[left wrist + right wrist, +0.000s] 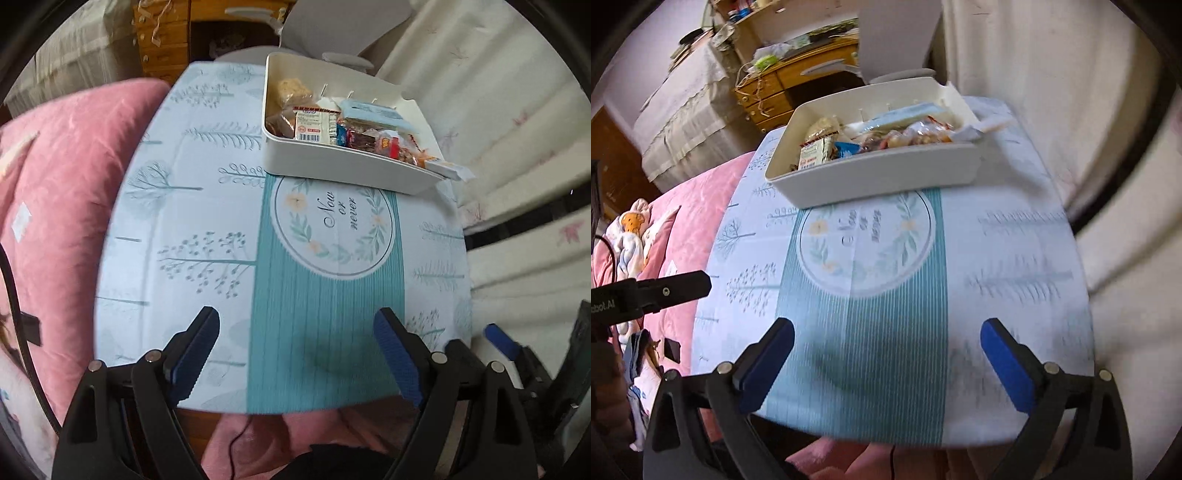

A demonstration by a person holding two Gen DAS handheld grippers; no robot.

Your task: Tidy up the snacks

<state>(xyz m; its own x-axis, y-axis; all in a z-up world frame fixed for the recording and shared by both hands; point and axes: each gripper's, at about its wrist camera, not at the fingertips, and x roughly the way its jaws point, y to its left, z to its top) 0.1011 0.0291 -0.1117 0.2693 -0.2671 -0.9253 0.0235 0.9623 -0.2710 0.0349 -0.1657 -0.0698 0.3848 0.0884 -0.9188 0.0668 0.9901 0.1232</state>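
The snacks appear gathered already: a heap of assorted wrapped snack packets point(334, 127) lies inside the cream rectangular plastic bin point(332, 168) at the far end of the counter covered in a pale blue tree-print cloth point(192, 236), and no loose packet shows on the cloth. One white-and-orange wrapper point(448, 169) pokes over the bin's right end and may want tucking in, so the task looks nearly or wholly finished. The left gripper point(295, 334) and right gripper point(886, 341) both hover over the near edge with jaws spread wide and empty. Packet labels are mostly unreadable, the right wrist view is motion-blurred, and whatever lies under the heap is hidden.
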